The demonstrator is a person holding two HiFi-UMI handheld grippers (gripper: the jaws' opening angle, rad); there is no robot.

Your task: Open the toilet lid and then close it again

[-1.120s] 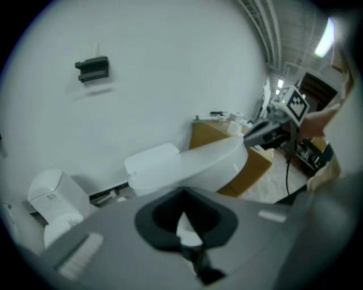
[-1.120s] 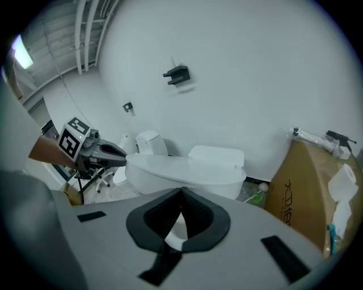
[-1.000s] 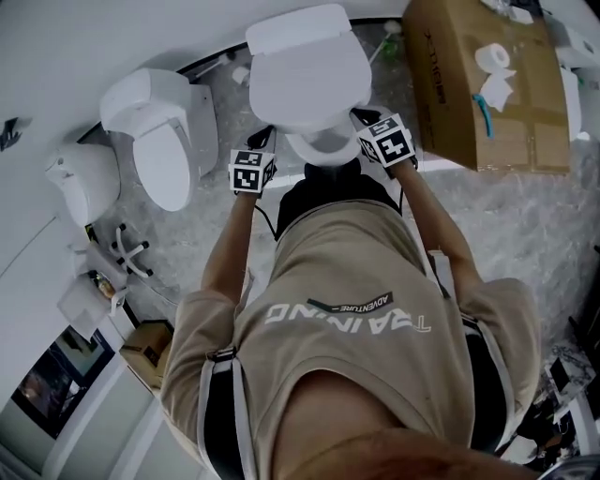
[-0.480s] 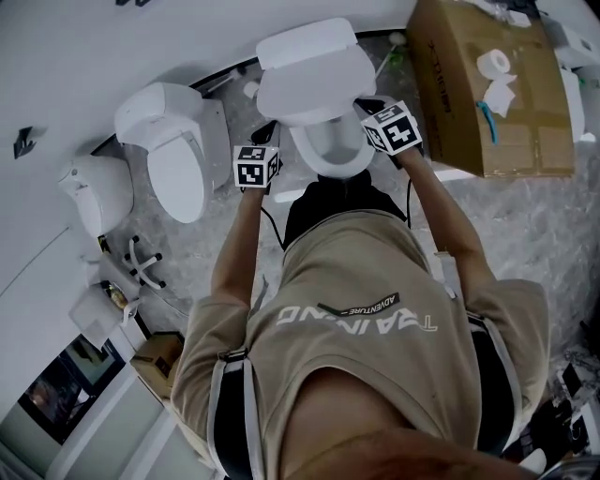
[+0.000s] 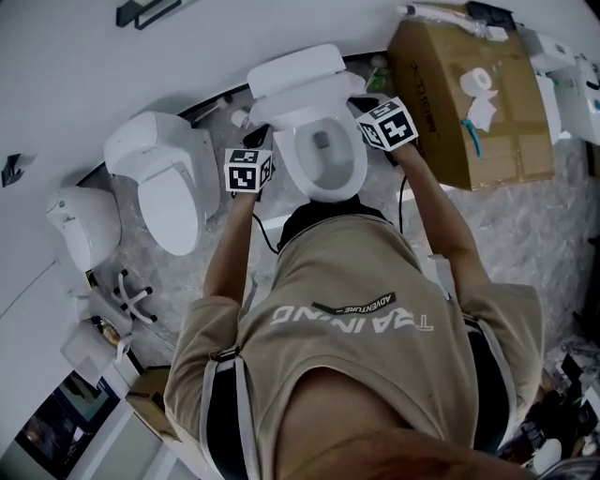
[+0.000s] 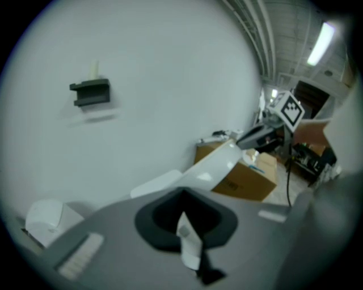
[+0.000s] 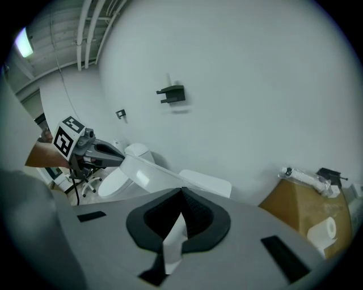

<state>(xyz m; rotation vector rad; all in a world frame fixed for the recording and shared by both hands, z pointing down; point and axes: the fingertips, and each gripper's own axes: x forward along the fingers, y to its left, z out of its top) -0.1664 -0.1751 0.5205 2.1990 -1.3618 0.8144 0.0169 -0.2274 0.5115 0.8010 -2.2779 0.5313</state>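
Observation:
The white toilet stands against the wall at the top of the head view, its bowl (image 5: 323,155) uncovered. Its lid (image 5: 295,80) is tilted up close to the tank. My left gripper (image 5: 259,133) is shut on the lid's left edge, and my right gripper (image 5: 362,103) is shut on its right edge. From the left gripper view the lid (image 6: 218,163) slants upward with the right gripper (image 6: 258,136) clamped on its far corner. From the right gripper view the lid (image 7: 148,173) has the left gripper (image 7: 108,154) clamped on its far edge.
A second toilet (image 5: 167,178) with its lid down stands to the left, and another white fixture (image 5: 82,220) sits beyond it. A cardboard box (image 5: 487,141) with a paper roll (image 5: 480,108) is close on the right. A black bracket (image 5: 145,11) hangs on the wall.
The lid has swung up from over the bowl to nearly upright, exposing the bowl. Both grippers have risen toward the wall with it, still holding its edges.

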